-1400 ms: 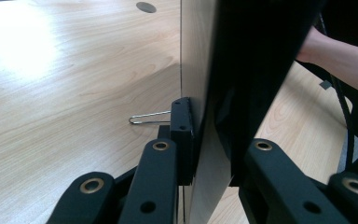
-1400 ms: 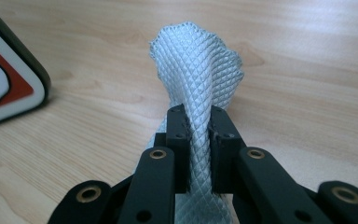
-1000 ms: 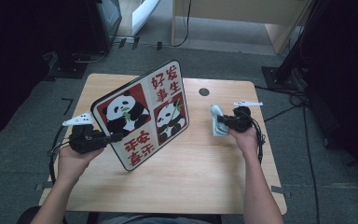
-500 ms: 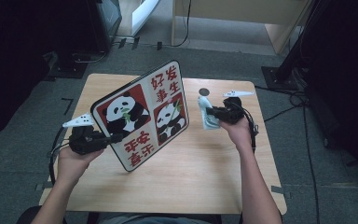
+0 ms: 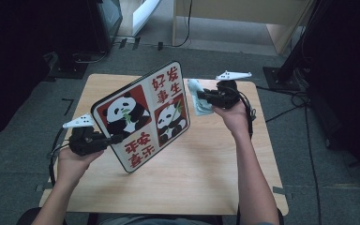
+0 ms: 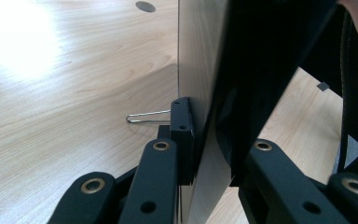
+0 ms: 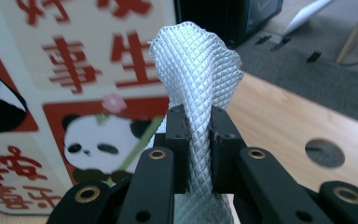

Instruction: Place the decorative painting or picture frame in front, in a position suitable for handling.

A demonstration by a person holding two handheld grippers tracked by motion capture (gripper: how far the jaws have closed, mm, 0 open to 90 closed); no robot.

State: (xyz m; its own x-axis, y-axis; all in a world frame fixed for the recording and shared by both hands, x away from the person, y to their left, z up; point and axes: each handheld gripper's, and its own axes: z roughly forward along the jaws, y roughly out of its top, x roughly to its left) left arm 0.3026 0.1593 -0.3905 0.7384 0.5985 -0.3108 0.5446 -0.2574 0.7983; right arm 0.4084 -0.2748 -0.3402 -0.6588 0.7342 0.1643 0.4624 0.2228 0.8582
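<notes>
A board (image 5: 143,115) printed with two pandas and red characters is held tilted above the wooden table (image 5: 192,178). My left gripper (image 5: 115,138) is shut on its lower left edge. In the left gripper view the jaws clamp the board (image 6: 205,70) edge-on, and a thin wire stand (image 6: 149,115) sticks out behind it. My right gripper (image 5: 201,93) is shut on a pale quilted cloth (image 5: 198,101), lifted just beside the board's right edge. In the right gripper view the cloth (image 7: 196,70) rises between the jaws, with the board (image 7: 74,70) close behind it.
A round hole (image 7: 325,152) pierces the tabletop near its far edge. Cables (image 5: 290,101) trail off the table's right side over grey floor. Dark equipment (image 5: 103,23) stands at the back left and wooden furniture (image 5: 234,14) at the back.
My right gripper has lifted the cloth off the table and carried it left, up to the board's right edge. The left gripper and board have barely moved.
</notes>
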